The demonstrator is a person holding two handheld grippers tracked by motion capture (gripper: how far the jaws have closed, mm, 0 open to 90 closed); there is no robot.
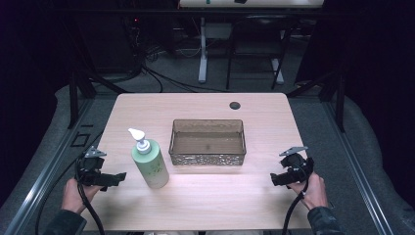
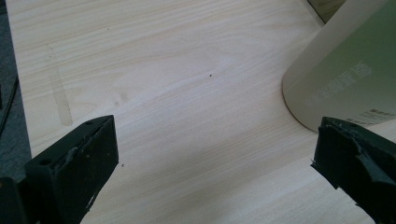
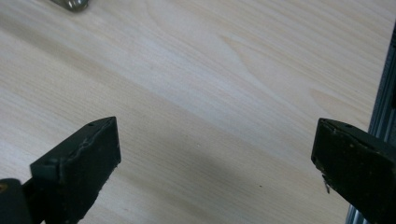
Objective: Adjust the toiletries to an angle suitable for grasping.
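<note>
Pale wood grain covers the counter (image 1: 205, 105), and the green pump bottle (image 1: 150, 163) stands upright on it, just left of the clear plastic basket (image 1: 207, 142) and well in from the near edge. The basket holds nothing. Bare wood lies all round the bottle. Grey print runs along the bottle's side, too blurred to read. The left tongs (image 1: 119, 176) hover just left of the bottle, jaws spread wide with nothing between them. The right tongs (image 1: 275, 179), far to the bottle's right near the counter's right edge, are likewise released.
</note>
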